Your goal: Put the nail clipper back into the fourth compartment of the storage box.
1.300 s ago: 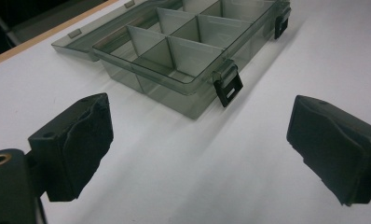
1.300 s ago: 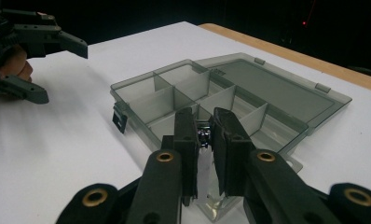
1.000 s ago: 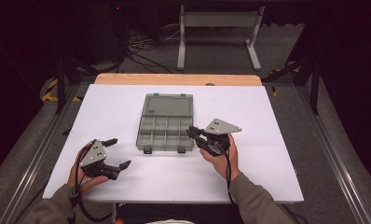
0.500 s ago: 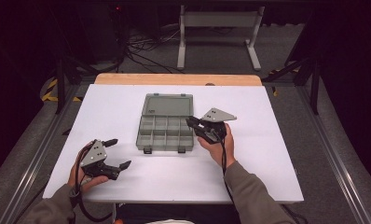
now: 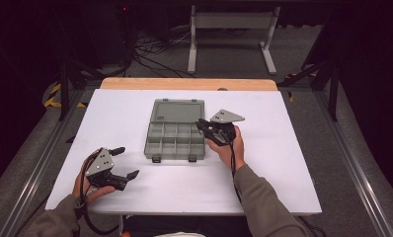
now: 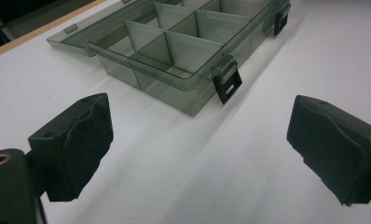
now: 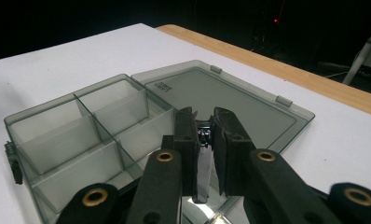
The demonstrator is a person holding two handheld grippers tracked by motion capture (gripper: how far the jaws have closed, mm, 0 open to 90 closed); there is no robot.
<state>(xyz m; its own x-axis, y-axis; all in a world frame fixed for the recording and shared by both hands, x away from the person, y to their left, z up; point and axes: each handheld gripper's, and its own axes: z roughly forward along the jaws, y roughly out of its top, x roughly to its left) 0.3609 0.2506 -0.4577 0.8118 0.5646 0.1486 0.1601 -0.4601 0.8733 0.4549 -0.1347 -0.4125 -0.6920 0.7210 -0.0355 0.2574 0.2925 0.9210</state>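
A smoky grey compartment box (image 5: 150, 143) lies open mid-table, its lid (image 5: 178, 110) flat behind it. My right gripper (image 5: 202, 124) hovers at the box's right edge, over the rear compartments. In the right gripper view its jaws (image 7: 204, 122) stand almost together, shut on a small shiny metal piece (image 7: 203, 137) above the box (image 7: 58, 149) and beside the lid (image 7: 221, 98). Near the front left of the table my left gripper (image 5: 127, 162) rests open. In its own view the jaws (image 6: 200, 144) stand wide apart with bare table between them, facing the box (image 6: 174, 93).
The box has two black latches on its front wall (image 6: 227, 84). A white table top (image 5: 283, 163) spreads around it, with a wooden strip (image 5: 184, 84) along the far edge. Dark floor, cables and a metal stand (image 5: 229, 29) lie beyond.
My right gripper has moved away from the person along the box's right side, from near its front corner to over the rear compartments. The left gripper has stayed put.
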